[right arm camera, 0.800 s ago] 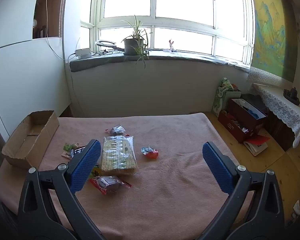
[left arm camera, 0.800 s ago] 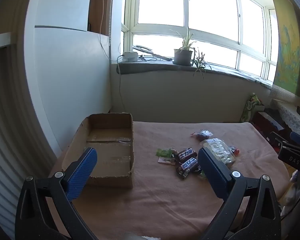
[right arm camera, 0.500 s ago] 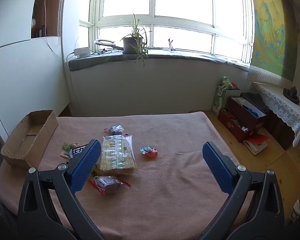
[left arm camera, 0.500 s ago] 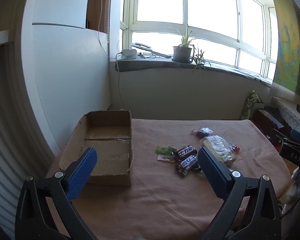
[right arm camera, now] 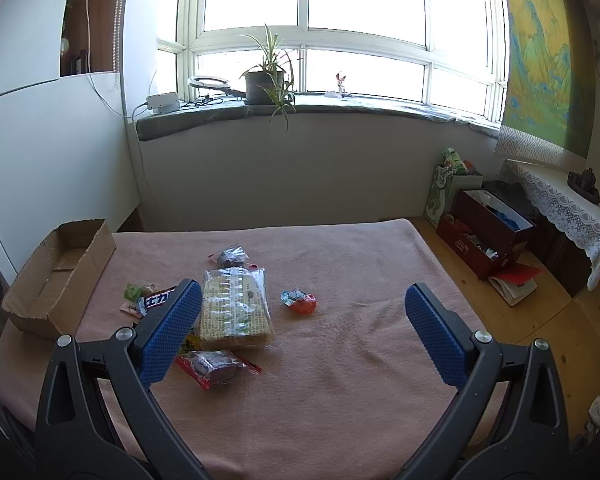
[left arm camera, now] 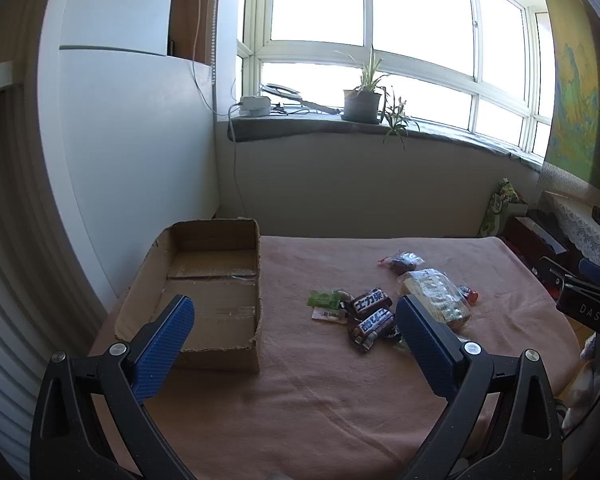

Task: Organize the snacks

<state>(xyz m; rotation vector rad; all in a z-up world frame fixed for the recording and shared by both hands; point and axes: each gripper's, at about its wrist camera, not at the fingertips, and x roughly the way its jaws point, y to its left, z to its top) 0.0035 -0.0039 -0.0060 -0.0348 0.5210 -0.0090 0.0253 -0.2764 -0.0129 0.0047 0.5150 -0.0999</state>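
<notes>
An empty cardboard box (left arm camera: 204,292) (right arm camera: 56,276) sits at the left of a table covered in pink cloth (left arm camera: 320,392) (right arm camera: 360,356). Snacks lie in a loose pile to its right: two dark chocolate bars (left arm camera: 370,312), a green candy (left arm camera: 323,299), a clear cracker pack (left arm camera: 436,292) (right arm camera: 236,304), a dark wrapped snack (left arm camera: 402,261) (right arm camera: 230,257), another red-edged one (right arm camera: 216,364) and a red-and-blue wrapped sweet (right arm camera: 300,301). My left gripper (left arm camera: 294,312) hangs open above the table's near side, nothing between its blue pads. My right gripper (right arm camera: 302,300) is open too, right of the pile.
A windowsill with a potted plant (right arm camera: 266,84), a ring light and cables runs behind the table. A white panel (left arm camera: 132,152) stands left of the box. Red boxes (right arm camera: 484,236) and a green bag sit on the wooden floor at the right, by a lace-covered shelf.
Both views have shifted slightly: the table, box and snacks sit a little lower and further off in frame. Both grippers stay wide open and nothing on the table has moved.
</notes>
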